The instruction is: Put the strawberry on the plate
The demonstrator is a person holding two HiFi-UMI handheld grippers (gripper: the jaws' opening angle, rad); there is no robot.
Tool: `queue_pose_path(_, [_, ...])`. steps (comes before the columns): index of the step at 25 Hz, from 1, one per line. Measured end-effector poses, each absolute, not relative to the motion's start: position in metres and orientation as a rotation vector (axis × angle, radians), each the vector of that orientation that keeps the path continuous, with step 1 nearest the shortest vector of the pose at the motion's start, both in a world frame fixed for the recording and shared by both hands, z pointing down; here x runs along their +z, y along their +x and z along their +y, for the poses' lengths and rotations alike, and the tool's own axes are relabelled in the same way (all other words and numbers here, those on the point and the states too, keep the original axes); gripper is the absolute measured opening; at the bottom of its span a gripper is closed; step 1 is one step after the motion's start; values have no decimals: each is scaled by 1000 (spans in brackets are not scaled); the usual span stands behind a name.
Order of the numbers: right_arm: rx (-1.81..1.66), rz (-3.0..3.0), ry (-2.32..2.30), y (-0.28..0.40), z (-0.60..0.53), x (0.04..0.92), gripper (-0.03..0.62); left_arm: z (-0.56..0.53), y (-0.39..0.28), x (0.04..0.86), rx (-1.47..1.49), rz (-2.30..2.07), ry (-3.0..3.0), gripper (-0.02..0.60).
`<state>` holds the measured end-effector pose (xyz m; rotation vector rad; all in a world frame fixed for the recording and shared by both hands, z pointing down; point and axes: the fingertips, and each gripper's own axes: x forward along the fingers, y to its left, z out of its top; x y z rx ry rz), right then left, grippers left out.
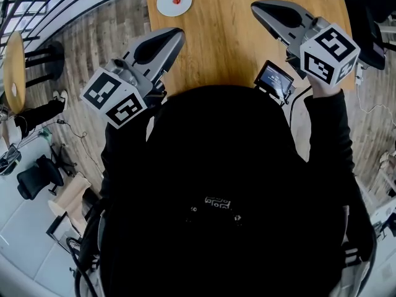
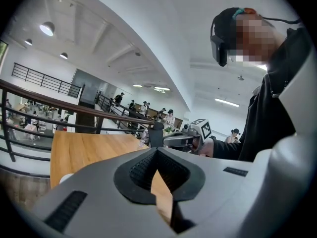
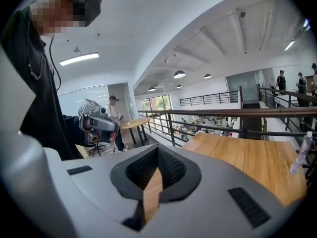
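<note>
Sitting on the small white plate (image 1: 164, 5) is the red strawberry (image 1: 176, 0), at the far end of the wooden table (image 1: 229, 48). The left gripper (image 1: 175, 36) and the right gripper (image 1: 257, 7) are hanging at the table's near sides, well apart from the plate. Both are pressing their jaws together, with nothing between them. A person in black is holding them.

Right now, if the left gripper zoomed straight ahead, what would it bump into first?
Probably nothing soon: the left gripper points across the wooden table, right of the plate. The right gripper lies roughly ahead, but depth is unclear.
</note>
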<state>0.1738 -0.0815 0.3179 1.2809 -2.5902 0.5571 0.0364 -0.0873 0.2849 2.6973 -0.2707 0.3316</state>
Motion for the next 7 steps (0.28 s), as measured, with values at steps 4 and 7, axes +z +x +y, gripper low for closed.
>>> queue_pose_path(4, [556, -2564, 1337, 187, -74, 318, 17, -77, 31, 286, 329, -285, 2687, 0])
queue_pose_path(7, [559, -2542, 1355, 180, -74, 323, 17, -76, 13, 287, 339, -301, 2677, 0])
